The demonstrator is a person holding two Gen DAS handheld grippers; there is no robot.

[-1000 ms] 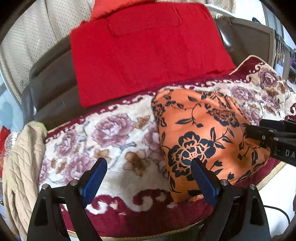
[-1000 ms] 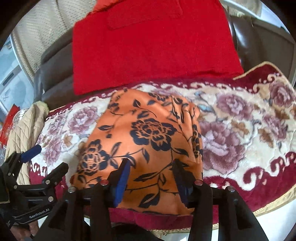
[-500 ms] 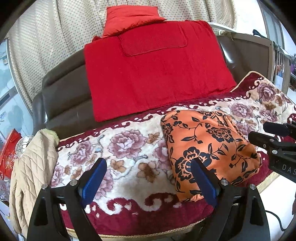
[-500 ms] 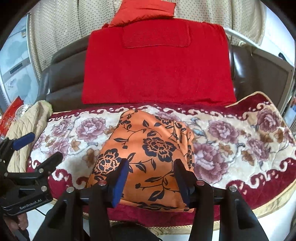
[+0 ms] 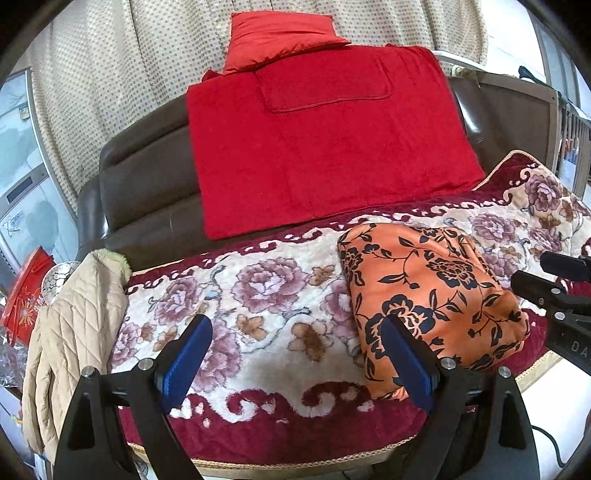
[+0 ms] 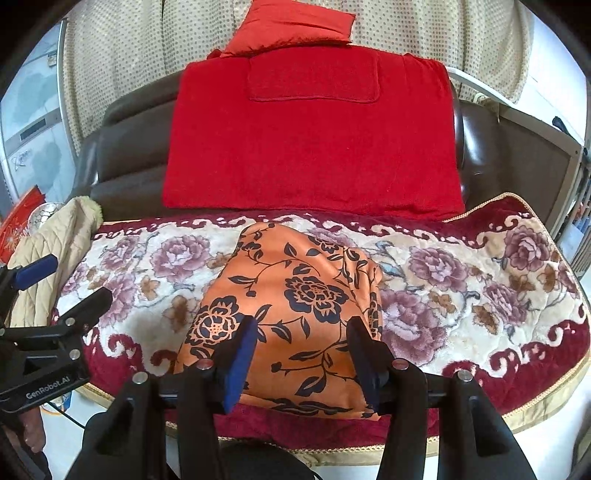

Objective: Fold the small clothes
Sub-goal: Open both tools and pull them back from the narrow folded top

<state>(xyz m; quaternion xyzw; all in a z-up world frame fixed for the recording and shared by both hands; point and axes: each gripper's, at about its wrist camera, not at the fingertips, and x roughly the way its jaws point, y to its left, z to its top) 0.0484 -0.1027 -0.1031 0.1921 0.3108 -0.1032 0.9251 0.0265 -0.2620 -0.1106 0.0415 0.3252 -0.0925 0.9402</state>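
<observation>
An orange garment with a black flower print [image 6: 295, 314] lies folded into a compact bundle on the flowered seat cover [image 6: 461, 280] of a sofa; it also shows in the left wrist view [image 5: 428, 295]. My right gripper [image 6: 301, 328] is open and empty, held back from the seat with the bundle's near edge between its blue fingers. My left gripper [image 5: 297, 332] is open and empty, to the left of the bundle. Each gripper shows at the edge of the other's view.
A red blanket [image 5: 325, 144] hangs over the brown sofa back, with a red cushion [image 5: 280, 35] on top. A beige quilted jacket [image 5: 70, 332] is draped over the left end. A dotted curtain hangs behind. A cabinet [image 6: 535, 155] stands at the right.
Both grippers have pulled back and up from the sofa, so the bundle looks smaller and farther away. The bundle lies where it was. Both grippers stayed open.
</observation>
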